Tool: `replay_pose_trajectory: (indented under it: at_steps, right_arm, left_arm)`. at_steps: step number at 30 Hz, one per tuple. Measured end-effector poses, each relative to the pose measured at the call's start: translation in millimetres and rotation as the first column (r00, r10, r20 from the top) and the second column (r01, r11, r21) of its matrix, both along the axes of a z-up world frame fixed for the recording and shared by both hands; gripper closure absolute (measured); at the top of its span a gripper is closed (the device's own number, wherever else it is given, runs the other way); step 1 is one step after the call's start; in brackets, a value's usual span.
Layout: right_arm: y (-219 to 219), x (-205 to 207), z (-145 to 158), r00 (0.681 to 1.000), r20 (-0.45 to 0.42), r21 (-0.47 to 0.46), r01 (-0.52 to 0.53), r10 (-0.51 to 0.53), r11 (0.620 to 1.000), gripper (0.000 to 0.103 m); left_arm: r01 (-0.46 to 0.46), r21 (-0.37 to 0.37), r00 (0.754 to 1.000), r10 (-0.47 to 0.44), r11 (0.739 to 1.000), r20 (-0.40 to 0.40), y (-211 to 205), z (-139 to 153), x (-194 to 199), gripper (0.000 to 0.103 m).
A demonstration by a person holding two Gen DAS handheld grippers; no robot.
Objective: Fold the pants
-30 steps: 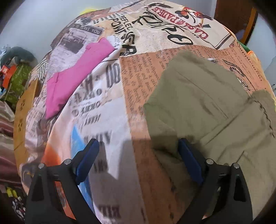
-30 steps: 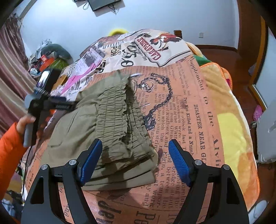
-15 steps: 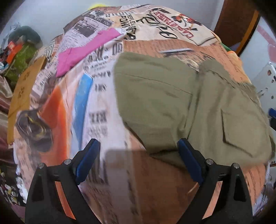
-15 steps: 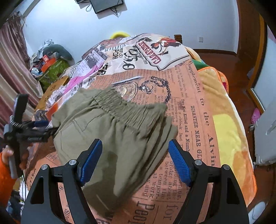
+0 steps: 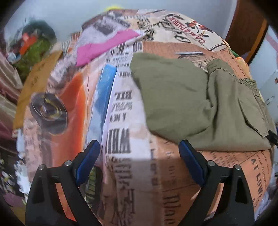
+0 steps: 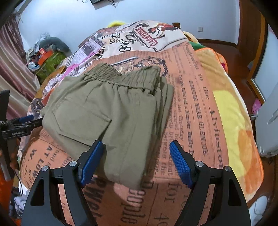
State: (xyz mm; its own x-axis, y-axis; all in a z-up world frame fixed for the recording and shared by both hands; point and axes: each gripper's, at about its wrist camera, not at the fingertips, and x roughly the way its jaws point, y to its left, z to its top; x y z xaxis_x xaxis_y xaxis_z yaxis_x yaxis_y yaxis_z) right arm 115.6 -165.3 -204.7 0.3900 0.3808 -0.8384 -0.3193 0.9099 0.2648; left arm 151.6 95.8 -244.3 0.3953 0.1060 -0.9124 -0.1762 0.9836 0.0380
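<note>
Left gripper (image 5: pixel 139 156) seen with blue pads spread apart, nothing held; right gripper (image 6: pixel 135 156) likewise spread wide, nothing clamped; olive pants (image 6: pixel 111 111) laid folded on newspaper-print bedspread (image 6: pixel 191 107), pocket side up, gathered waistband at far edge; pants' near edge seen between right pads; left gripper placed just beside pants' corner; pink cloth (image 5: pixel 106 47) laid farther back on bedspread; blue wall (image 6: pixel 156 12) seen beyond.
</note>
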Motion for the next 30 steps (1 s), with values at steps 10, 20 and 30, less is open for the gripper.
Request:
replay_pose_trajectory:
  at_steps: [10, 20, 30]
  right_arm:
    - [-2, -3, 2, 1.0, 0.003, -0.001, 0.016, -0.016, 1.0, 0.027]
    - [-2, -3, 0, 1.0, -0.005, 0.009, 0.028, -0.028, 1.0, 0.027]
    - [-11, 8, 6, 0.997, 0.023, 0.027, 0.075, -0.076, 0.997, 0.027]
  left_arm:
    - [-0.014, -0.038, 0.999, 0.016, 0.999, 0.05, 18, 22, -2, 0.009]
    - [-0.033, -0.027, 0.999, 0.034, 0.999, 0.034, 18, -7, 19, 0.008]
    - [-0.028, -0.02, 0.998, 0.03, 0.999, 0.06, 34, 20, 20, 0.01]
